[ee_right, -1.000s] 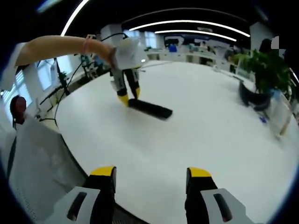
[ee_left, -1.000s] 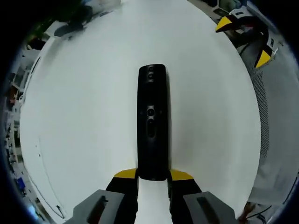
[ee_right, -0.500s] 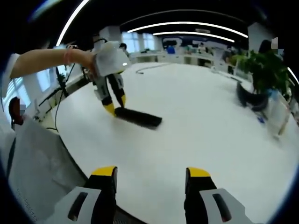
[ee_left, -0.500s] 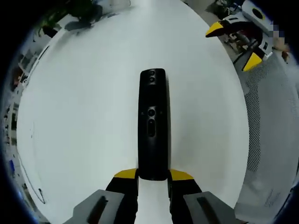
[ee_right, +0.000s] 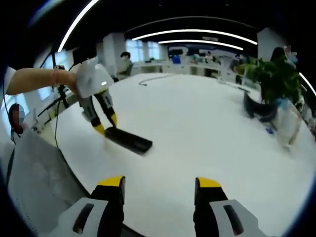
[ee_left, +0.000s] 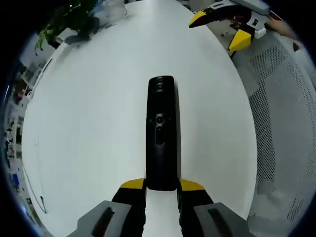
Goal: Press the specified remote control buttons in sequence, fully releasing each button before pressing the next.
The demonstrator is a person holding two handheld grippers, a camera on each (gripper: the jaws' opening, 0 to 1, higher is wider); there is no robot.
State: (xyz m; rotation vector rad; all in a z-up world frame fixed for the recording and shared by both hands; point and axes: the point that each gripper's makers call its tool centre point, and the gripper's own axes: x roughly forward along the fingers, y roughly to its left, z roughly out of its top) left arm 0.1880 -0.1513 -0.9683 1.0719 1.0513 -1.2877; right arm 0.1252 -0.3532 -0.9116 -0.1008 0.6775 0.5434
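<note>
Gripping slim glossy black remote (ee_left: 161,133)

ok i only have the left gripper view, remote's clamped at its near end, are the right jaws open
Observer: Yes. In the right gripper view the right gripper has its jaws apart, nothing between them, over the white table.
Operator: how far from the remote
Observer: Well apart. The remote lies up and left of those jaws, with bare table between.
Operator: anything else on the table
Observer: A potted plant stands near the far right edge in that view.
</note>
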